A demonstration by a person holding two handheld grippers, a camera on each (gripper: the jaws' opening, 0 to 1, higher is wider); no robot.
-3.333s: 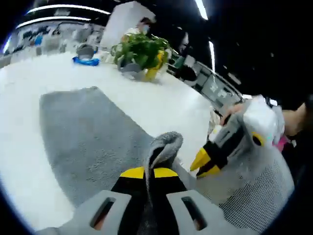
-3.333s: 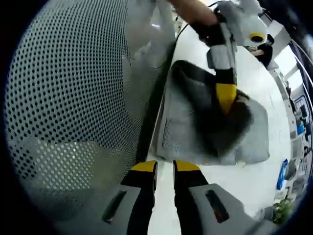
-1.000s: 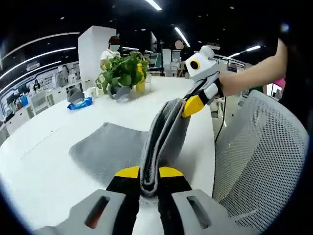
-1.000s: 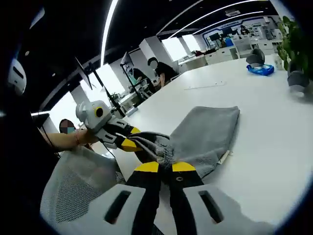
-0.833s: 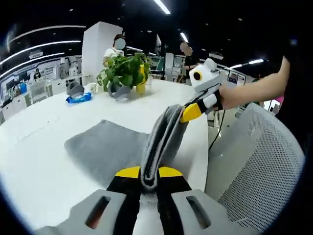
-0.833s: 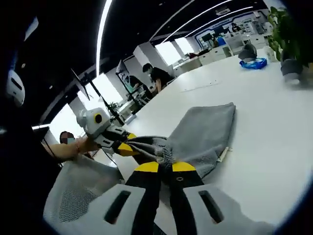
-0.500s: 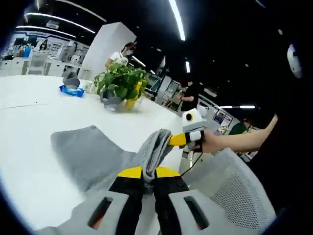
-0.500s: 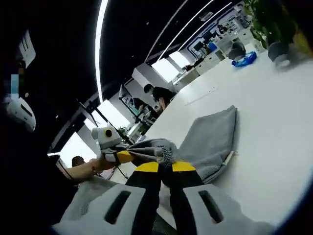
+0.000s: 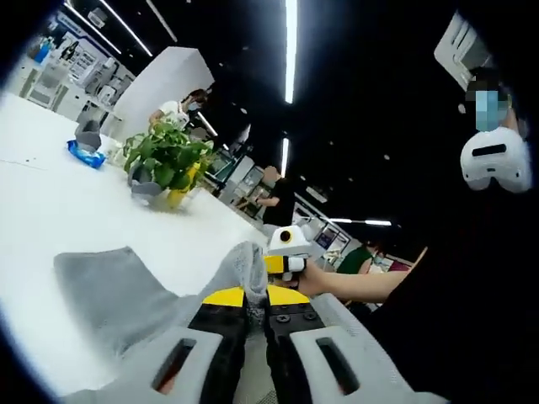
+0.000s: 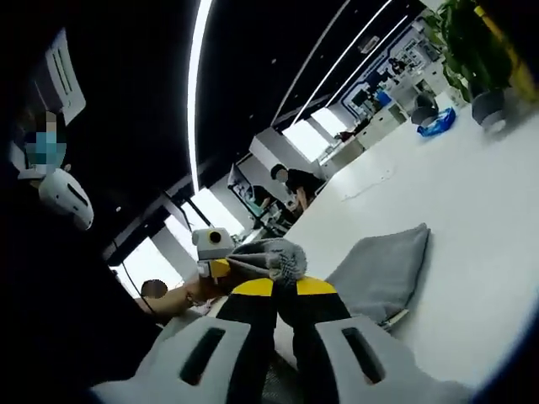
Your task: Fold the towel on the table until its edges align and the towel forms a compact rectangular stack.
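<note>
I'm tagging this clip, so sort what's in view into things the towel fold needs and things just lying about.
Needed for the fold:
- grey towel
- left hand-held gripper, shut on one towel corner
- right hand-held gripper, shut on another towel corner
- white table

Just lying about:
- potted plant
- blue packet

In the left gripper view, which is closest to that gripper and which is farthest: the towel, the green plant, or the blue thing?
1. Towel, pinched in the left gripper.
2. Green plant, farther back on the white table.
3. Blue thing, farthest, left of the plant.
</note>
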